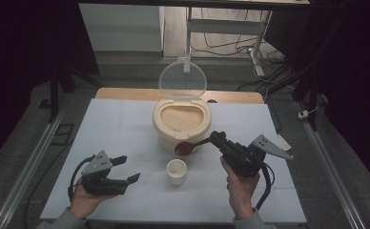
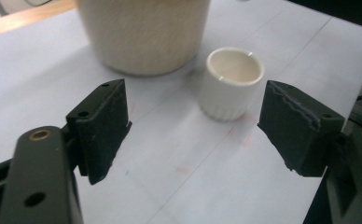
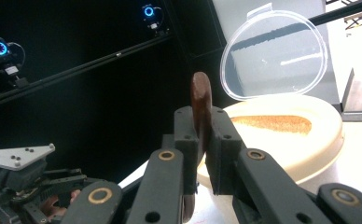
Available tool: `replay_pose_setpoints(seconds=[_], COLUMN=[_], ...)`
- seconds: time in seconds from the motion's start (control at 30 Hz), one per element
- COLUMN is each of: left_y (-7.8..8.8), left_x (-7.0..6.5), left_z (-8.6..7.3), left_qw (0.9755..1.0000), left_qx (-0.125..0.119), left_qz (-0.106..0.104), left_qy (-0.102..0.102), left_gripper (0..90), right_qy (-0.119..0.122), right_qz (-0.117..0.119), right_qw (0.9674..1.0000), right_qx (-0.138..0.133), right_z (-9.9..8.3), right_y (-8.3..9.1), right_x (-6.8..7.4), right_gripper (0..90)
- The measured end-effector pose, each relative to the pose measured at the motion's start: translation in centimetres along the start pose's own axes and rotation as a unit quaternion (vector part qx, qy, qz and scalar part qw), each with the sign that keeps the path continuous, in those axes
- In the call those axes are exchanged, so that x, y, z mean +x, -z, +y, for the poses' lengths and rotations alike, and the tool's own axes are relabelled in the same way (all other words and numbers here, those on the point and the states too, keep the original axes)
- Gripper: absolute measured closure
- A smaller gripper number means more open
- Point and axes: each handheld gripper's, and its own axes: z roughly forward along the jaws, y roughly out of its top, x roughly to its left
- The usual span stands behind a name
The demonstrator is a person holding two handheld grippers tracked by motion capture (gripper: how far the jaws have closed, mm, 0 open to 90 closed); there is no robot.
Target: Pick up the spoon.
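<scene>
Cup (image 1: 177, 171) just beside rice container (image 1: 181, 125)

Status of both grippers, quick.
Left gripper: open, nothing between its fingers.
Right gripper: shut on the spoon.

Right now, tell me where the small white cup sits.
In the high view the small white cup stands on the table just in front of the rice container, between the two grippers.
</scene>
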Motion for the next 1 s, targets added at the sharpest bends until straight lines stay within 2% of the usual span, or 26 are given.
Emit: replay_pose_setpoints(seconds=[0.2,0.4,0.77,1.0], left_y=[0.3,0.4,0.7,0.3], left_x=[0.4,1.2,1.6,1.5], left_z=[-1.6,-2.9,-3.6,-3.7], left_qw=[0.9999,0.9993,0.9989,0.9987], left_qx=[0.015,0.027,0.029,0.038], left_qz=[0.003,0.009,0.014,0.015], left_qy=[0.006,0.024,0.033,0.029], left_gripper=[20.8,19.2,16.3,14.0], right_qy=[-0.002,0.006,0.016,0.02], right_qz=[0.002,0.003,-0.002,-0.017], right_qw=[1.0,0.9999,0.9997,0.9992], right_qx=[-0.004,-0.01,-0.02,-0.03], right_z=[0.5,1.4,3.3,4.4], right_y=[0.0,0.0,-0.7,-1.4], right_x=[-0.3,-0.7,-1.1,-1.9], right_gripper=[83.5,83.5,83.5,83.5])
